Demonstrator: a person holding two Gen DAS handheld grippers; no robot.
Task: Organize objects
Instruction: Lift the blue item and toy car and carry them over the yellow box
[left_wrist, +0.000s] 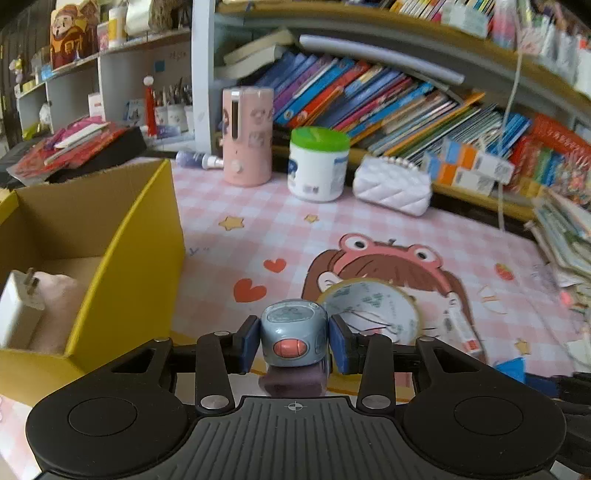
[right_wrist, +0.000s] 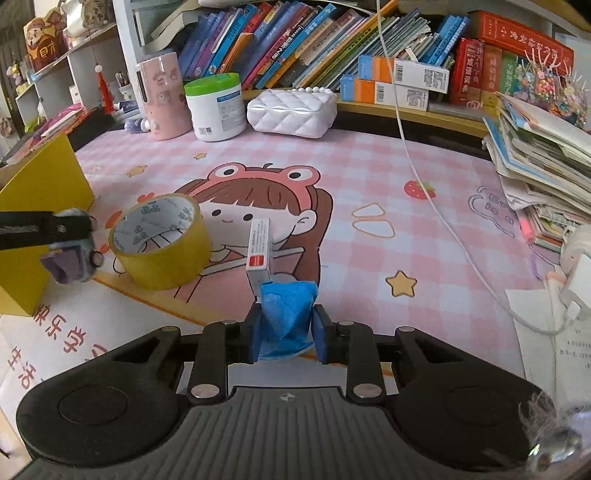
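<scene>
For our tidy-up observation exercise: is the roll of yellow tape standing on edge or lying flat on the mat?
Lying flat: the yellow tape roll rests on one rim, its open core facing up.

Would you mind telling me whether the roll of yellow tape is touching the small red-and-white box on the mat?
Apart. The right wrist view shows a strip of pink mat between the tape roll and the box.

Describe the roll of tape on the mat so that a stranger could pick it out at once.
Start at the pink checked mat and find the cartoon girl in a frog hat printed at its middle. The roll of tape lies flat over her left side, between the yellow cardboard box and a small white carton with a red end. It is the only ring there: yellow outside, white printed core.
</scene>
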